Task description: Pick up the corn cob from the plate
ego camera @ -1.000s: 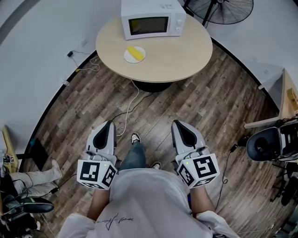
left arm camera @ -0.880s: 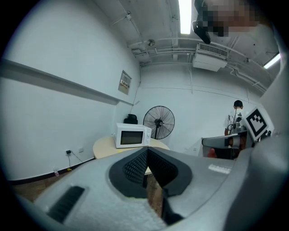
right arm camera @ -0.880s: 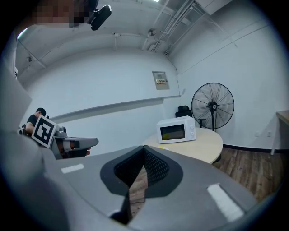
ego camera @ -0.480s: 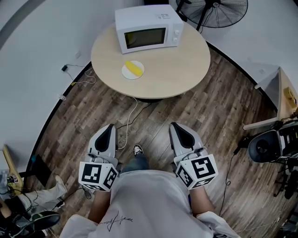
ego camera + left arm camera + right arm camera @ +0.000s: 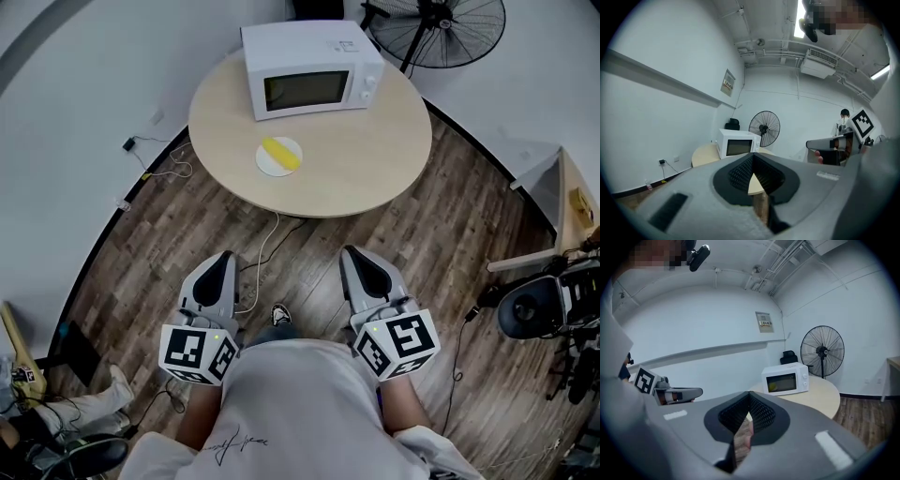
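Observation:
A yellow corn cob (image 5: 278, 152) lies on a small white plate (image 5: 267, 165) on the round wooden table (image 5: 356, 159), just in front of a white microwave (image 5: 312, 56). Both grippers are held low, close to the person's body and well short of the table, over the wooden floor. My left gripper (image 5: 221, 257) is shut with nothing in it. My right gripper (image 5: 354, 253) is shut and empty too. In the right gripper view the table (image 5: 820, 394) and microwave (image 5: 785, 378) stand ahead, beyond the closed jaws; the plate is hidden there.
A standing fan (image 5: 436, 23) is behind the table on the right. Cables (image 5: 261, 246) trail across the floor from the table to the wall. An office chair (image 5: 534, 300) and a desk corner (image 5: 561, 202) stand at the right; another person's leg (image 5: 80, 408) at lower left.
The table with the plate and microwave has drawn nearer and shifted a little in the head view as the person steps forward. Both grippers stay shut and level in front of the body.

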Tool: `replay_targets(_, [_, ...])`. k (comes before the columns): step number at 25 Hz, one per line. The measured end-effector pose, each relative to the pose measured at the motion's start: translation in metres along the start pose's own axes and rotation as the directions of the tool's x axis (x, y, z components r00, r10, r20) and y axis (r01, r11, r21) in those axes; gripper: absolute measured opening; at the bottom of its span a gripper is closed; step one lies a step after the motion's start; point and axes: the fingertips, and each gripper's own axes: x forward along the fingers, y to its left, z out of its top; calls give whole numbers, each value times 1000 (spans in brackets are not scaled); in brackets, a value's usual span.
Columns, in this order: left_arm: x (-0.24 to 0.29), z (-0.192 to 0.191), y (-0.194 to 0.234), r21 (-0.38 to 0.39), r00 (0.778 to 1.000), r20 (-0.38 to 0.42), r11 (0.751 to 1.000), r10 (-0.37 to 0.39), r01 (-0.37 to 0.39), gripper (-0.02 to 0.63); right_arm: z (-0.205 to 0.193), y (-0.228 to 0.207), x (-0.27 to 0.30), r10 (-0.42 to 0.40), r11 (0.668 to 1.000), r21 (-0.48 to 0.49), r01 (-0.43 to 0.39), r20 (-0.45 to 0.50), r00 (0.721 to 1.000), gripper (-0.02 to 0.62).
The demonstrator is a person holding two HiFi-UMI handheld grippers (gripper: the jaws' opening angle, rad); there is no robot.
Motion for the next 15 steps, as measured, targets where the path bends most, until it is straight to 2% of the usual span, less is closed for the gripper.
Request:
replay_targets(7, [8, 6, 34, -10, 1000, 8, 1000, -11, 12, -9, 1, 5, 36, -38, 999, -21, 38, -24, 999, 8])
replay_targets(15, [16, 6, 51, -21, 1000, 12, 999, -29, 29, -9, -5, 19, 59, -18, 999, -44, 15, -58, 998, 3])
